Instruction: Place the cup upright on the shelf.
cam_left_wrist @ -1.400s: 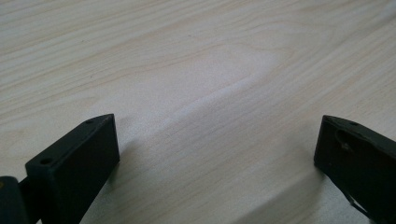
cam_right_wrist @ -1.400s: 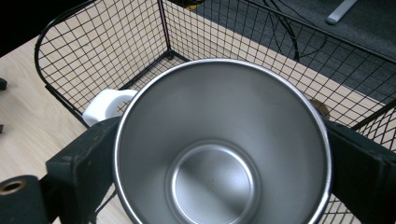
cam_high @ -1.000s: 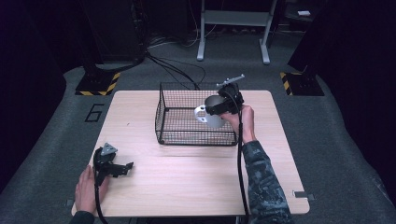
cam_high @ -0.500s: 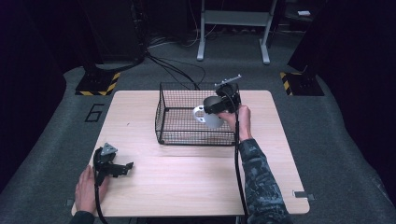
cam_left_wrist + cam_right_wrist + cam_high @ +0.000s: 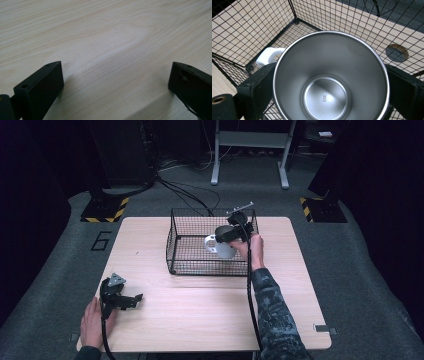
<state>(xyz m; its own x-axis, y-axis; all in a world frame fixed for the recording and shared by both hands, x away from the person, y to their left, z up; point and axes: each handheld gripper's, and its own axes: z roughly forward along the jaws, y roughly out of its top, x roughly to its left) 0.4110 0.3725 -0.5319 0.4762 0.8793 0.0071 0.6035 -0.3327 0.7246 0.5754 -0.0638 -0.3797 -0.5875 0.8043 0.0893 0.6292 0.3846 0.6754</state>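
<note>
Your right tool [image 5: 226,236] is clenched on the mug [image 5: 221,247] — jaws pressed to both sides of its steel rim, white handle off to one side (right gripper view looks straight down the bore). Vs. a second ago the mug has crept a bit further over the wire basket [image 5: 178,251], at its right end and above the floor, so I'd judge you're abt to set it down inside. Your left tool [image 5: 123,300] hasn't budged — released, jaws wide, resting on the table [image 5: 200,305] near the front-left corner.
</note>
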